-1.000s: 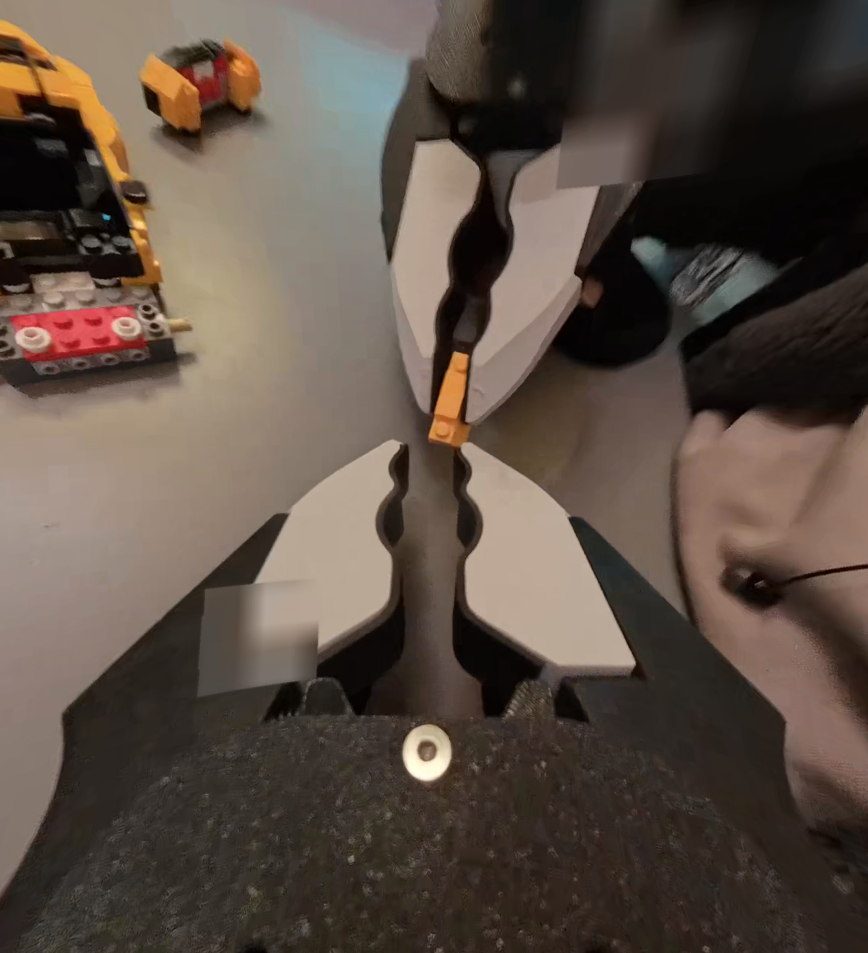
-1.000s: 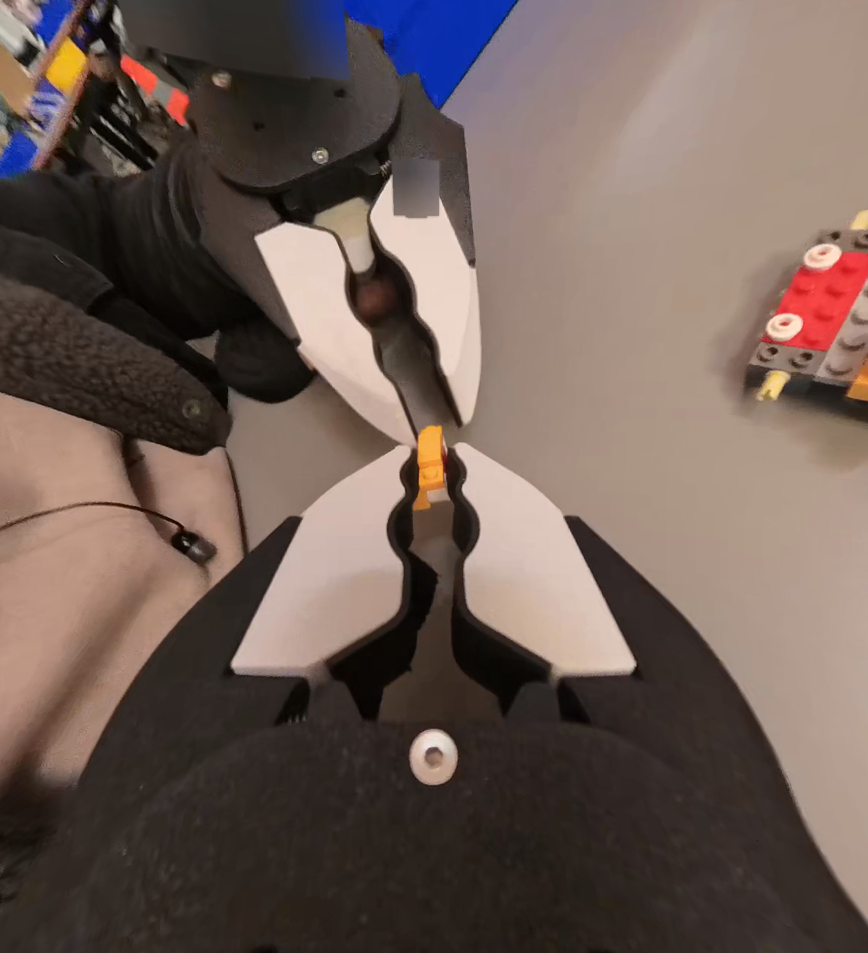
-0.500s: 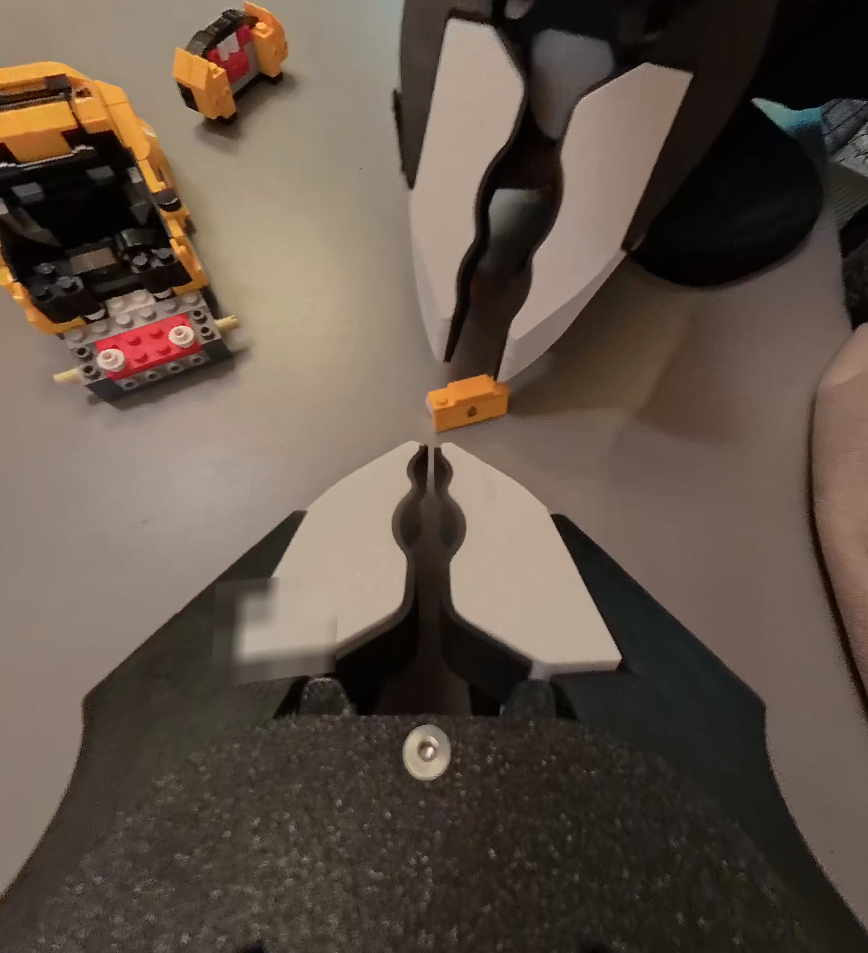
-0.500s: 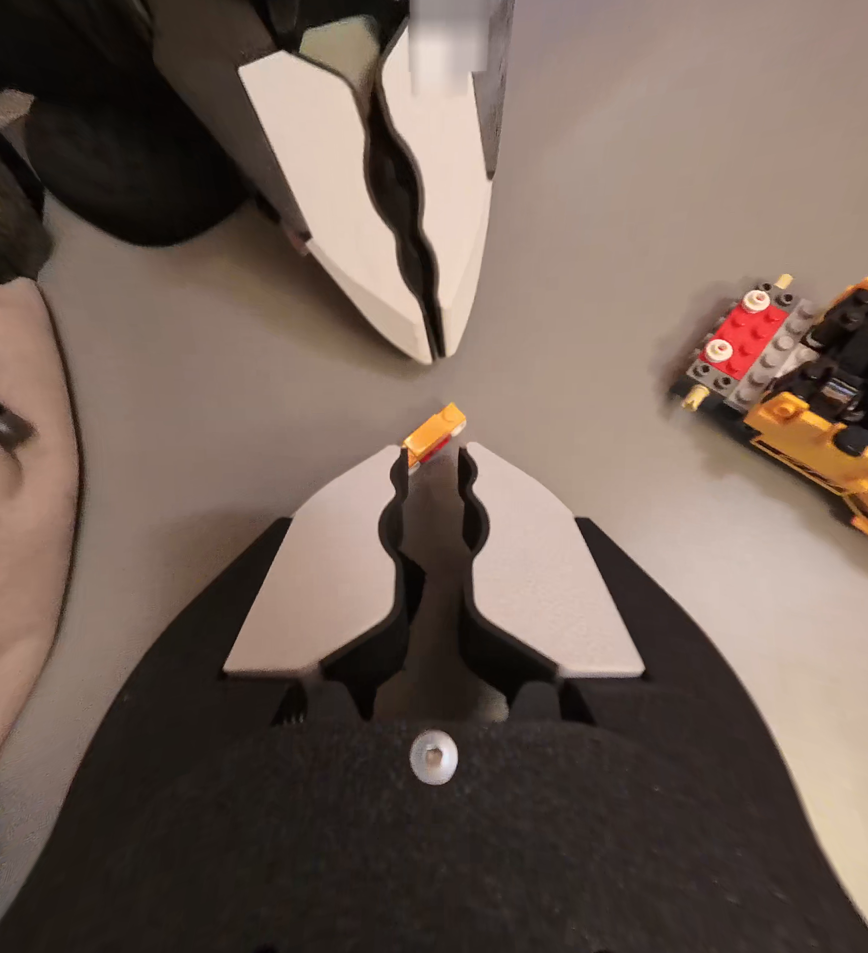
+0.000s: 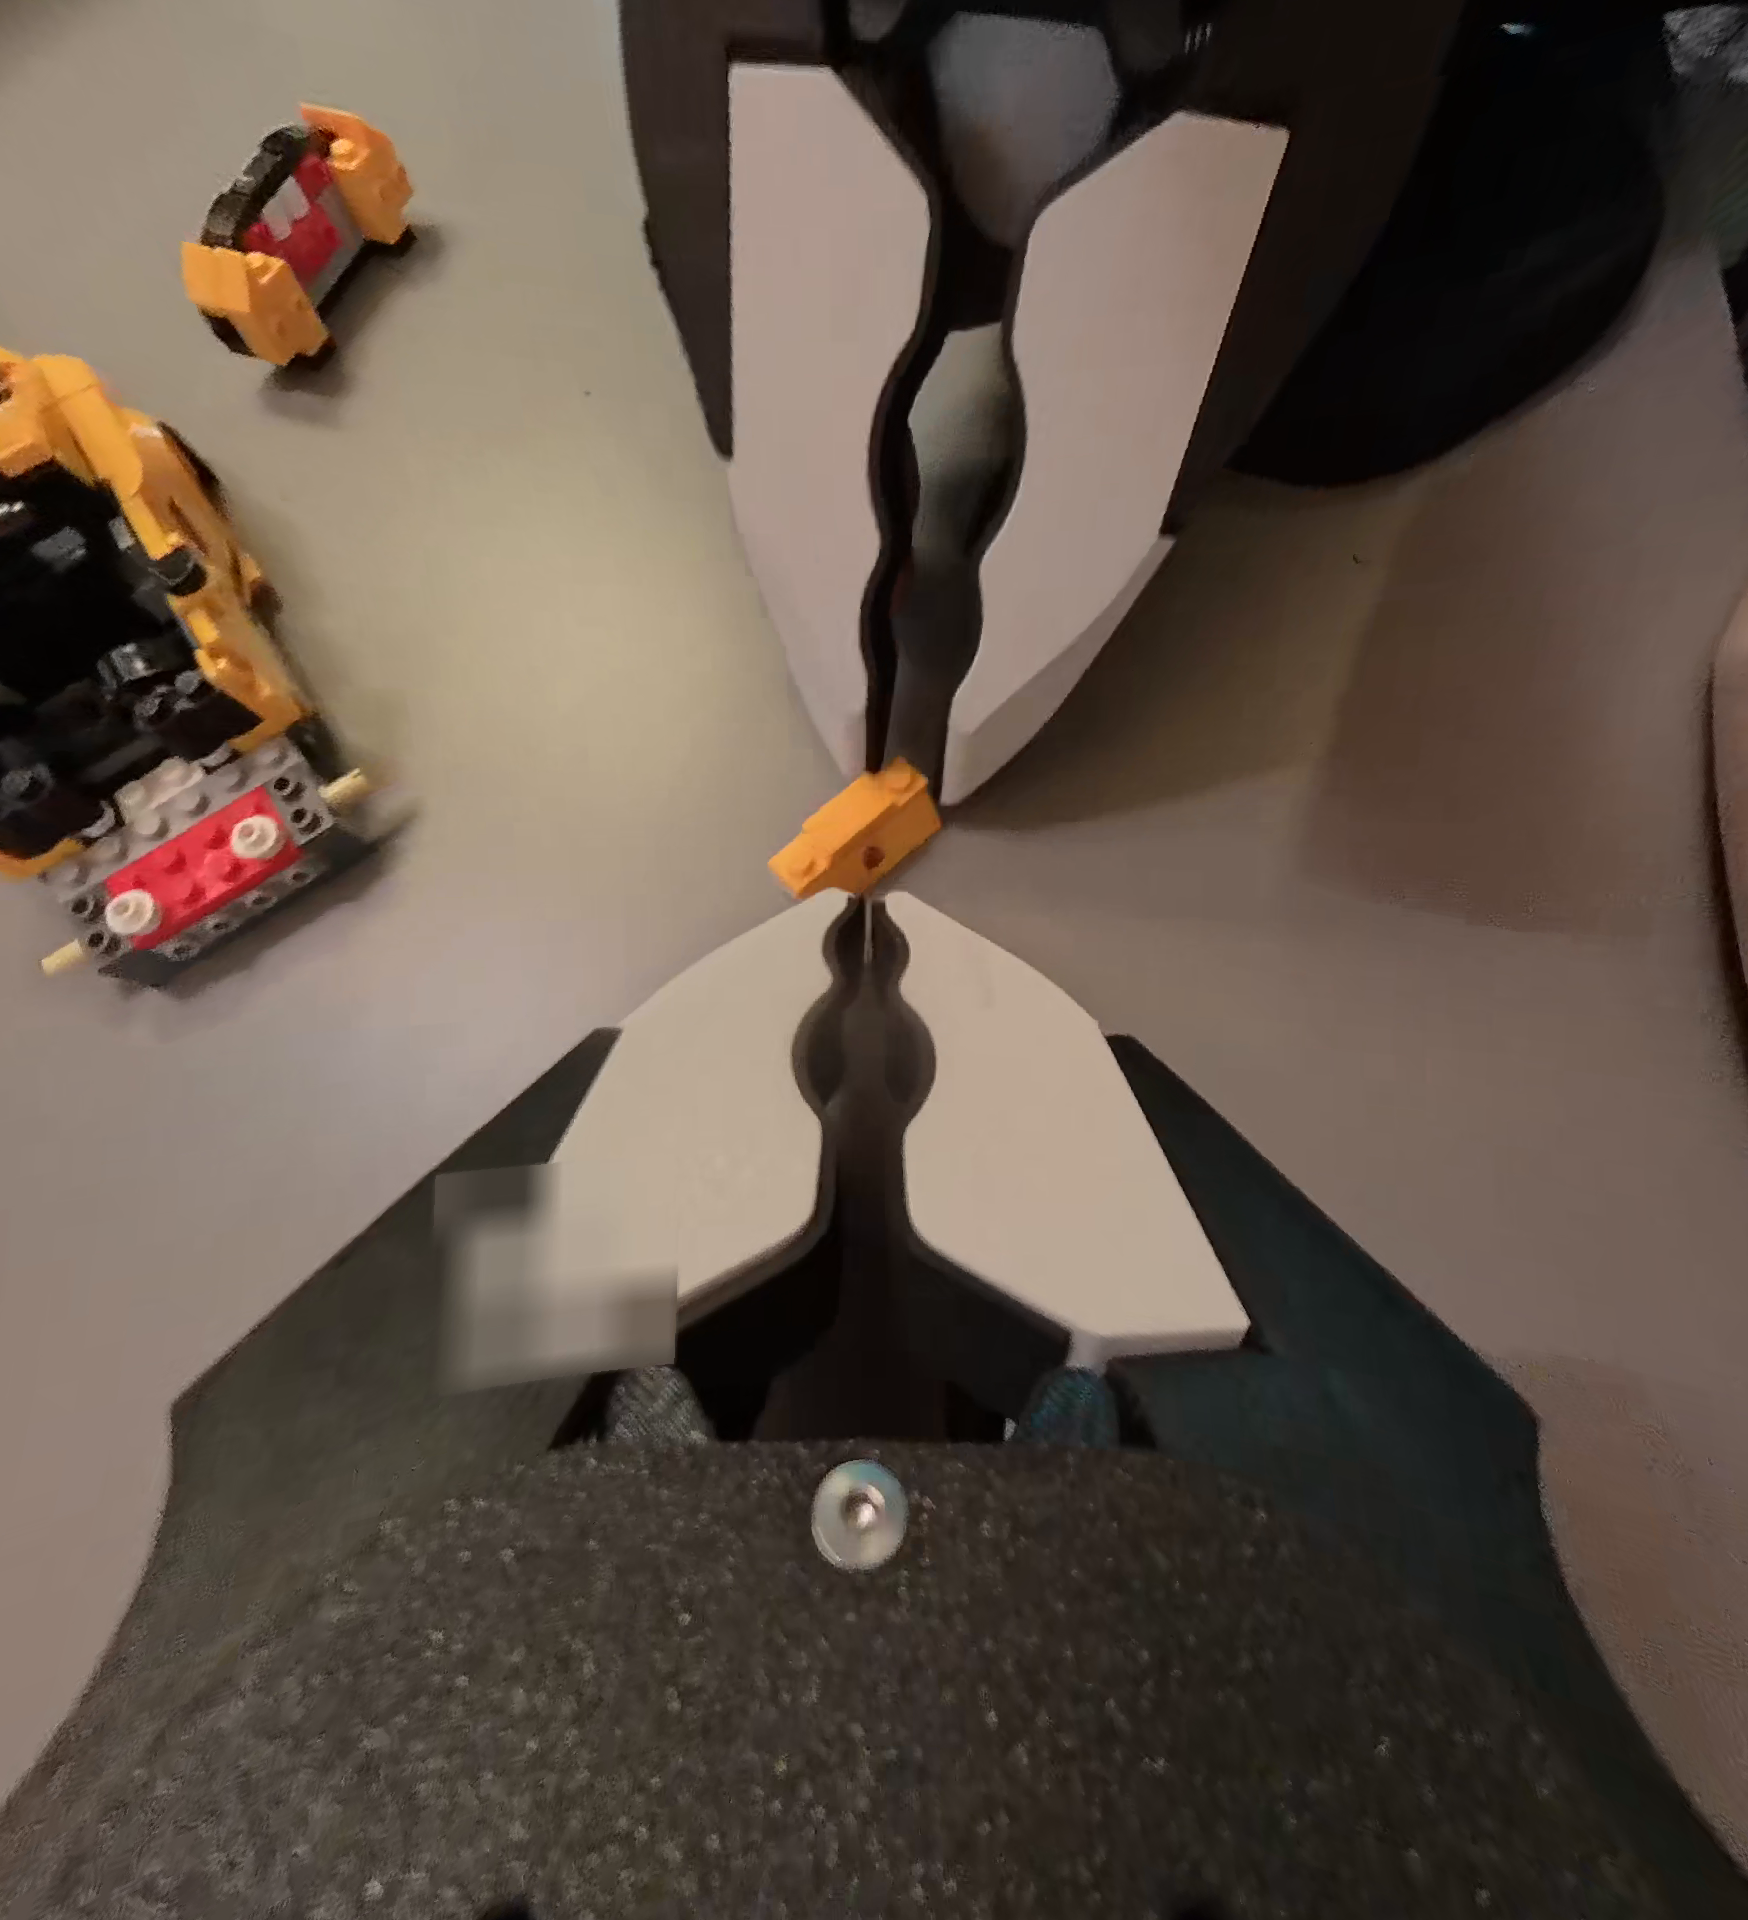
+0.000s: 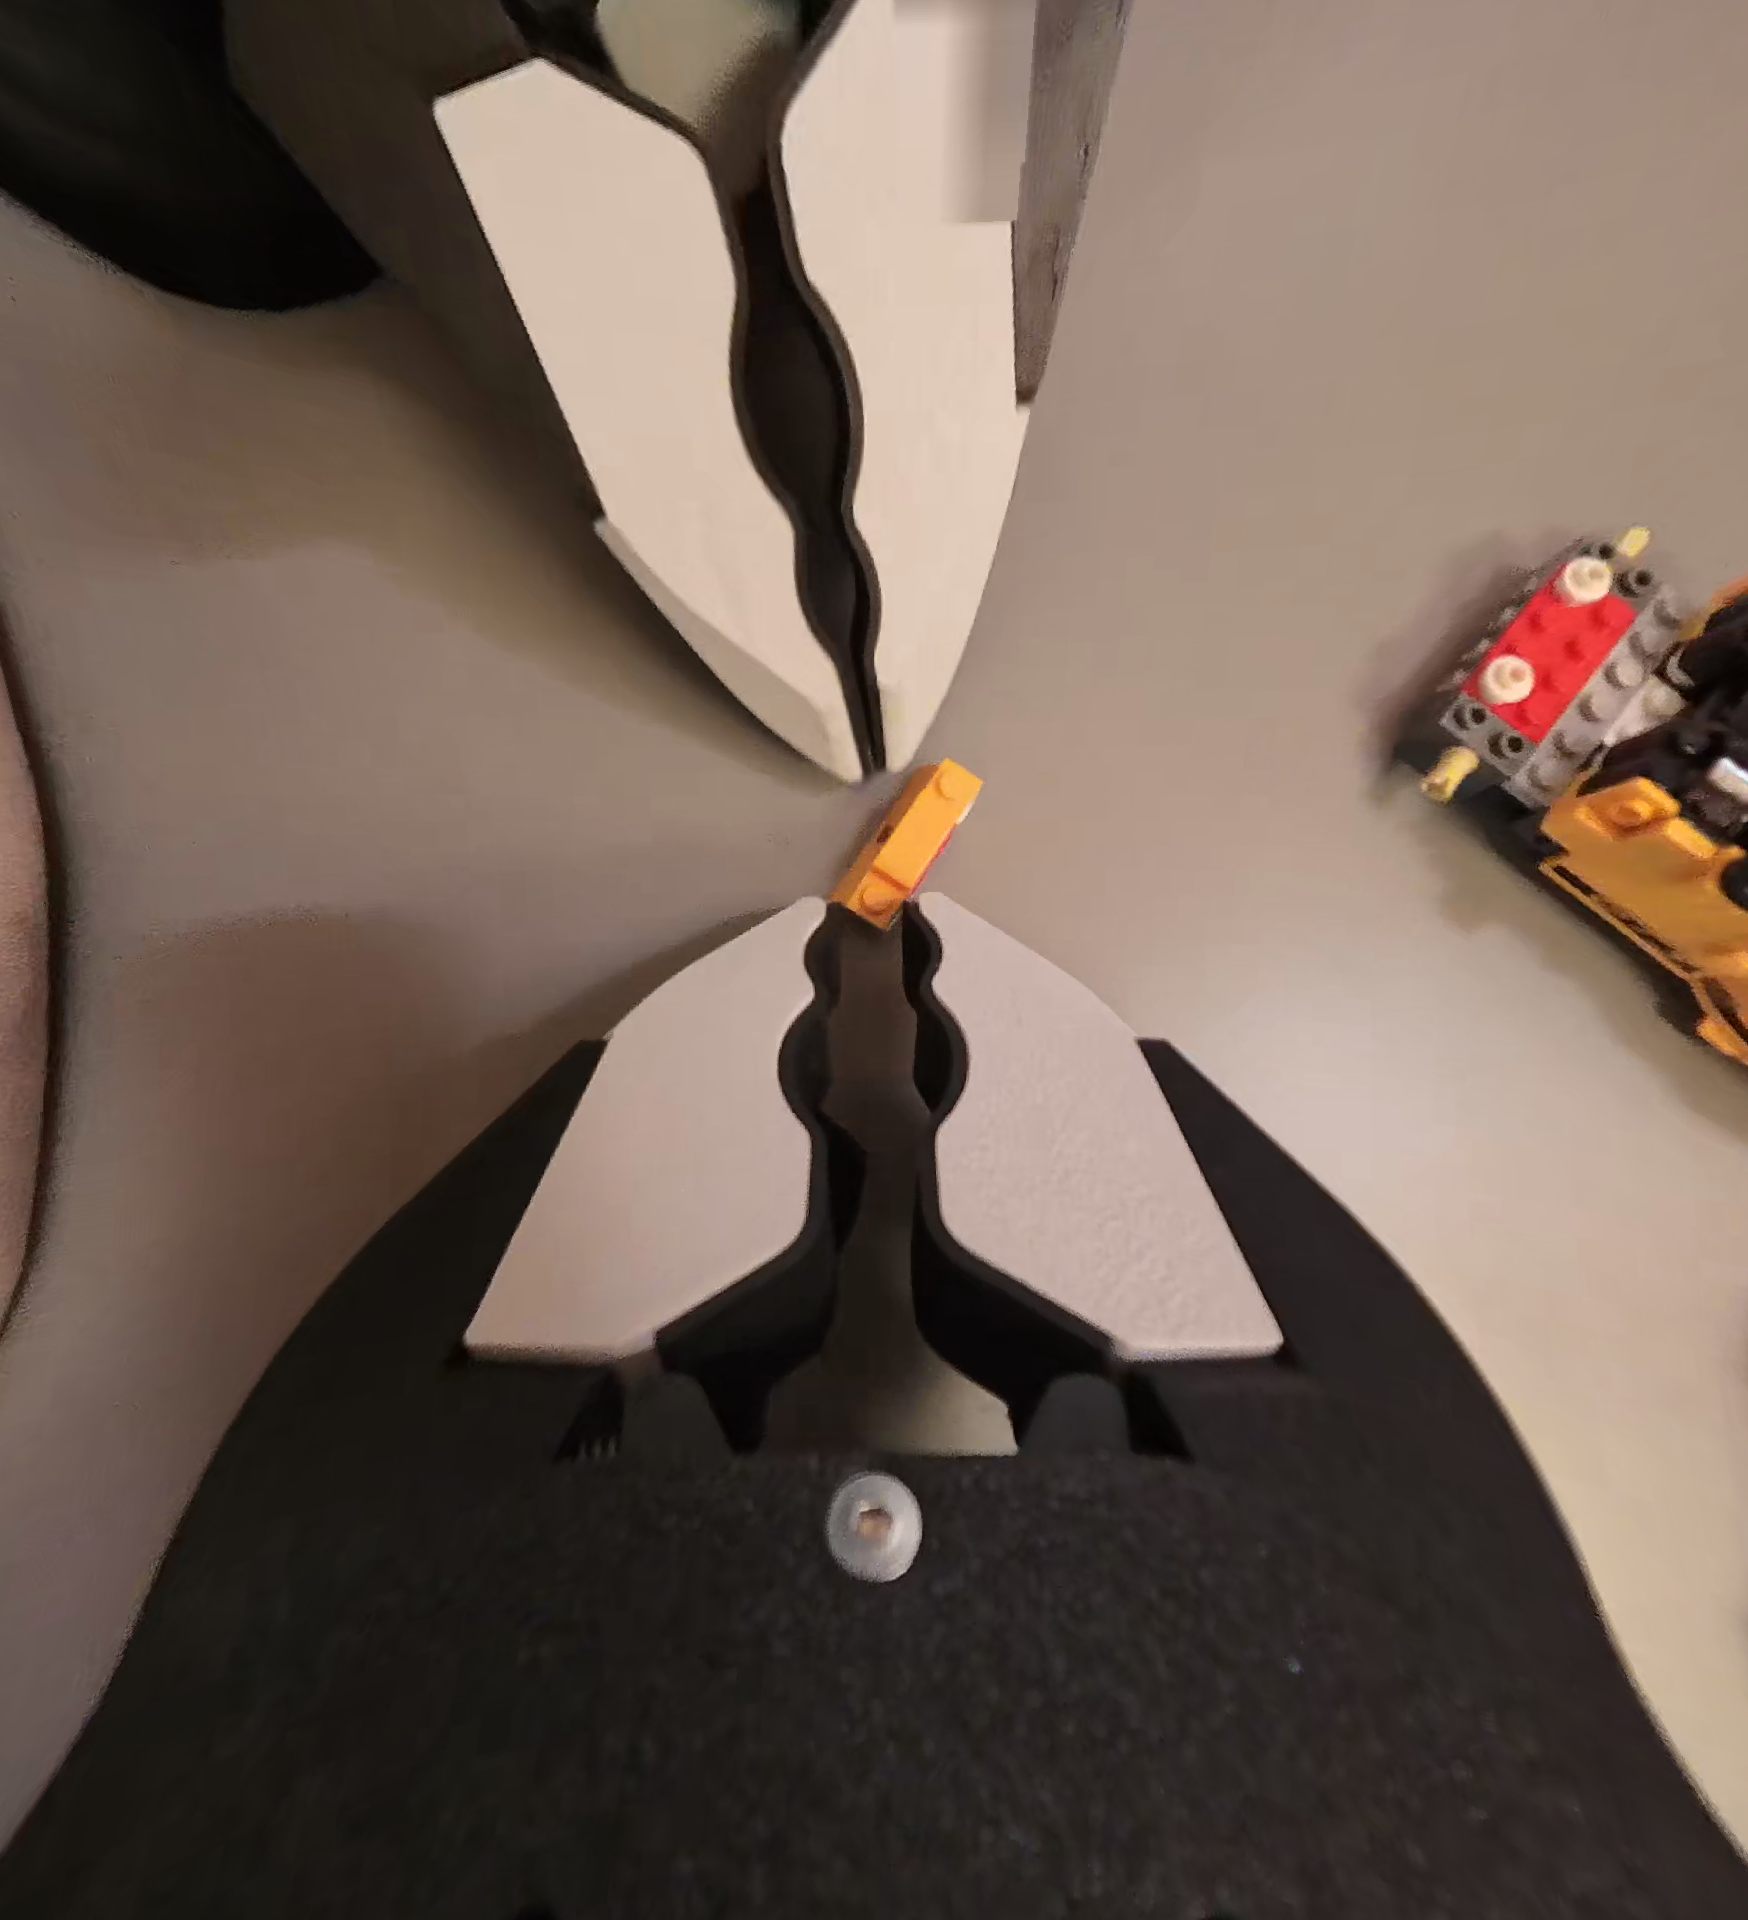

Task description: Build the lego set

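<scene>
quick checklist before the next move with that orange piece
1. Left gripper shut and empty: ok.
2. One end of the orange piece sits between the right gripper tips: ok.
3. Right gripper's hold on it is firm: cannot tell.
4. Piece is lifted off the table: cannot tell.
5. Car body lies well apart from both grippers: ok.

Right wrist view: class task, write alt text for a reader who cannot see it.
A small orange brick sits at the right gripper's narrowly parted fingertips, the shut left gripper opposite. A part-built orange car rests right on the grey table.
</scene>
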{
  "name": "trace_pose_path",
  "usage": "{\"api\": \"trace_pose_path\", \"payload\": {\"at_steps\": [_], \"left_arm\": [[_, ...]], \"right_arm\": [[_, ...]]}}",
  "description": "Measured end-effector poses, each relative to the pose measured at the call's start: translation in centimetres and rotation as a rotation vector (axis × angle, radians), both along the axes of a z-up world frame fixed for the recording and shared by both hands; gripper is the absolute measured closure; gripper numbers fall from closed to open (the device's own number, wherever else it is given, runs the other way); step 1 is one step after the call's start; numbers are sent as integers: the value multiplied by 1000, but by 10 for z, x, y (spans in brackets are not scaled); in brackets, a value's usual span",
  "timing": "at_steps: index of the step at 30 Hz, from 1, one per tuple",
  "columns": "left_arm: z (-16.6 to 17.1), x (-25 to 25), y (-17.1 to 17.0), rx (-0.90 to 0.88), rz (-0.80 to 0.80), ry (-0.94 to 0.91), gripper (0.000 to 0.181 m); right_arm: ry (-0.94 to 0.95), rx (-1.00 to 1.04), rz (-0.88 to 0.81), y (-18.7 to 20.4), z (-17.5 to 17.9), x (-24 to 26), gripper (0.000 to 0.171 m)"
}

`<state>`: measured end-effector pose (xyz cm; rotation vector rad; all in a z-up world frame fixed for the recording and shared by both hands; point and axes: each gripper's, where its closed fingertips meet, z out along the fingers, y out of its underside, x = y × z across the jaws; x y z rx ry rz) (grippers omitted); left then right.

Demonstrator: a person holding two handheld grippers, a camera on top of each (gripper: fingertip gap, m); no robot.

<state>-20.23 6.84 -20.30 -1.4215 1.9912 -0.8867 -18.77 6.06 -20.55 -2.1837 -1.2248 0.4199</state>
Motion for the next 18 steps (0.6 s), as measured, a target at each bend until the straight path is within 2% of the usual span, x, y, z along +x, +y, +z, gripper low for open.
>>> {"api": "trace_pose_path", "payload": {"at_steps": [7,13,18], "left_arm": [[-3,6,16,46,88,-1,176],[5,5,30,52,151,-53,168],[10,2,40,95,180,-83,162]], "right_arm": [[23,31,-45,12,0,-6,165],[25,112,-55,18,5,0,162],[50,190,-4,18,17,-3,136]]}}
